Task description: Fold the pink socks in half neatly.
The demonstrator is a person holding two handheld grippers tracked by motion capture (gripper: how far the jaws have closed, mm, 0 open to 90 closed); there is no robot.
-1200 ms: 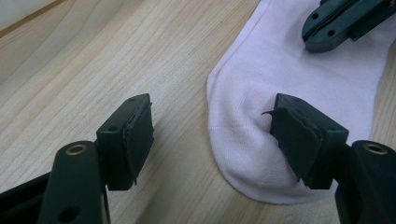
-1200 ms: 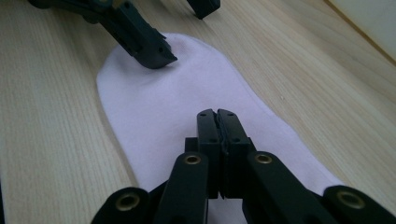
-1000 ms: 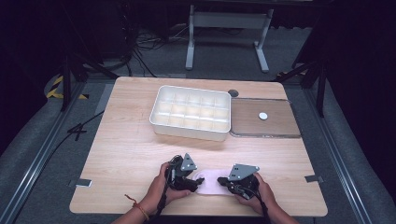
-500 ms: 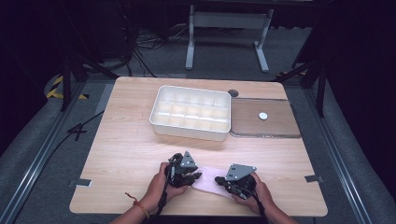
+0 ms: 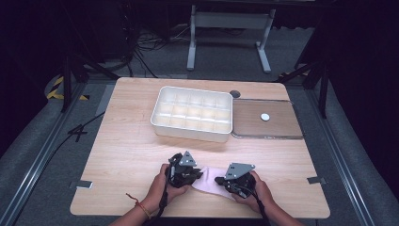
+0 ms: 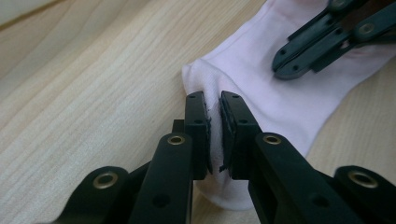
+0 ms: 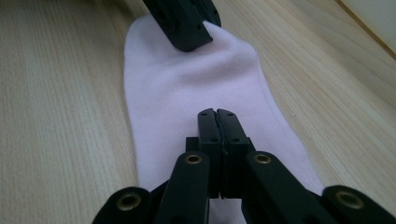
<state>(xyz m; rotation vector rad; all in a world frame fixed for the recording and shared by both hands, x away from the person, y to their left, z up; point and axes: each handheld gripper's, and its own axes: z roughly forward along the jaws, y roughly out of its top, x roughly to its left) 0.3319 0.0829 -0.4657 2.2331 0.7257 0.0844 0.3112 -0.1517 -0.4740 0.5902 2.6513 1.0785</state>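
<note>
On the desk (image 5: 131, 155), my left gripper (image 6: 214, 100) has just closed its jaws, pinching the pale pink sock (image 6: 261, 93) edge, while my right gripper's (image 7: 217, 114) shut jaws pin it flat for folding.

Bare desk (image 5: 122, 160) stretched wide to the left of the left tongs (image 5: 197, 175), and a clear strip ran to the right of the right tongs (image 5: 220, 180). Between the two lay the pale sock (image 5: 211, 184), leaving little gap there. Farther back, the white compartment tray (image 5: 192, 114) stood as a walled block across the middle, well apart from the hands, with the flat brown board (image 5: 263, 125) just beside it on the right.
</note>
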